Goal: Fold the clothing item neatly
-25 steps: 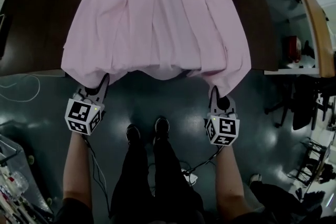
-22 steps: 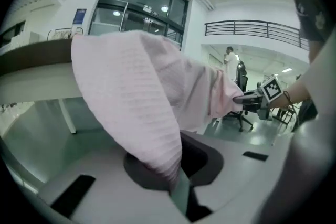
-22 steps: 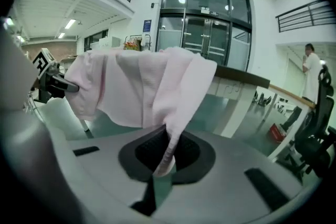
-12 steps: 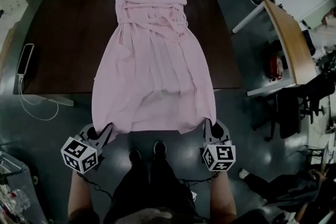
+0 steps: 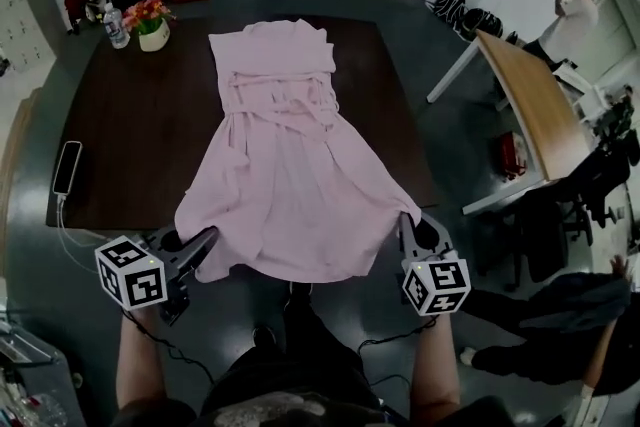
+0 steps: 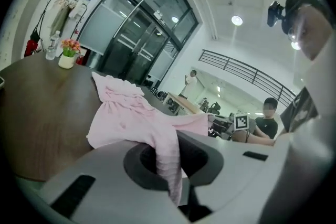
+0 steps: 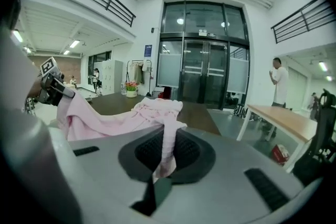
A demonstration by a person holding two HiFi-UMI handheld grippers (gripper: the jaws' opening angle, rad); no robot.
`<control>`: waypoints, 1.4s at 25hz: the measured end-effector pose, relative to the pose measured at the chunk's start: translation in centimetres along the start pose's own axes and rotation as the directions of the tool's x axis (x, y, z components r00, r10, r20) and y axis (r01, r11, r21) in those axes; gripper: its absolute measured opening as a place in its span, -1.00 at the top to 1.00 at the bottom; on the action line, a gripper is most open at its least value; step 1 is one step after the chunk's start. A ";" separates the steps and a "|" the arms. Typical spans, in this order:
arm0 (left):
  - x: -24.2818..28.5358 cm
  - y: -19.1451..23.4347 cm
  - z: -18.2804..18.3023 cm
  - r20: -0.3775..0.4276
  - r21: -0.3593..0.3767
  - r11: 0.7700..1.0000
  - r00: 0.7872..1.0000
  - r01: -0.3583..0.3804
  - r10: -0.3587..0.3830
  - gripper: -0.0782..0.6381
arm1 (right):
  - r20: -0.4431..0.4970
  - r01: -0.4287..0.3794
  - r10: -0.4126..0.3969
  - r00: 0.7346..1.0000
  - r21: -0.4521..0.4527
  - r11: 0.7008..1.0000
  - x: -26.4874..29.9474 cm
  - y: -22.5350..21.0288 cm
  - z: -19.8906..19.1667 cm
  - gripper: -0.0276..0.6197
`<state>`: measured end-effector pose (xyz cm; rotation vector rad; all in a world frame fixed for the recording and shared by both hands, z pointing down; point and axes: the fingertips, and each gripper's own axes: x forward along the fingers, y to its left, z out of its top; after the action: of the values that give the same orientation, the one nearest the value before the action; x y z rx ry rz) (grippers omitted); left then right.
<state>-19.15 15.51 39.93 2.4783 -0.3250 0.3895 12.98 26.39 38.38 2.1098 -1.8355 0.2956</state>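
While pinched at both hem corners, pink dress (image 5: 275, 185) held up at the near edge of the table (image 5: 130, 135)

Shows, from the head view, the dress spread lengthwise down the middle of a dark table, neckline toward the far edge, bodice and tied belt lying flat. Leaves the tabletop at the near edge, with the skirt hem held up there rather than draping toward the floor.

Clenched on the hem's left corner: left gripper (image 5: 205, 243). Clenched likewise on the right corner: right gripper (image 5: 408, 223). Seen in each gripper view: a strip of pink cloth pinched between closed jaws and trailing back toward the table.

Hem sagging in a shallow curve between the two grips, set well apart, so kept wide and roughly straight.

Likely reason for the hold: taking both bottom corners together to carry the skirt up over the bodice for a first fold in half, judged as barely begun. Calls for matched travel of both hands to keep the edge square.

At the far left corner of the table: flower pot (image 5: 152, 33) and bottle (image 5: 113, 25), well clear of the cloth. Near the left edge: a phone (image 5: 66, 167) on a cable, also apart from the dress.
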 end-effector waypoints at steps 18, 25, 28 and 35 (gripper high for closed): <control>11.0 16.2 30.2 0.210 0.071 0.987 0.970 -0.141 0.124 0.70 | 0.204 -0.107 0.112 0.973 -0.035 0.994 26.5 -15.2 19.4 0.91; 13.0 27.1 39.8 0.270 0.037 0.988 0.953 -0.151 0.136 0.70 | 0.239 -0.134 0.121 0.963 0.039 0.990 38.7 -15.9 28.1 0.91; 14.3 31.9 42.6 0.285 0.020 0.981 0.942 -0.193 0.180 0.70 | 0.216 -0.127 0.111 0.970 0.063 0.990 44.1 -17.6 29.9 0.91; 21.1 41.2 46.8 0.258 0.011 0.951 0.919 -0.310 0.297 0.70 | 0.142 -0.126 0.109 0.984 0.121 0.985 57.8 -22.4 29.3 0.91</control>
<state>-3.26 -47.94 32.71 2.5346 -0.8223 0.2038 42.05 -35.18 29.90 2.1573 -2.0761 0.3152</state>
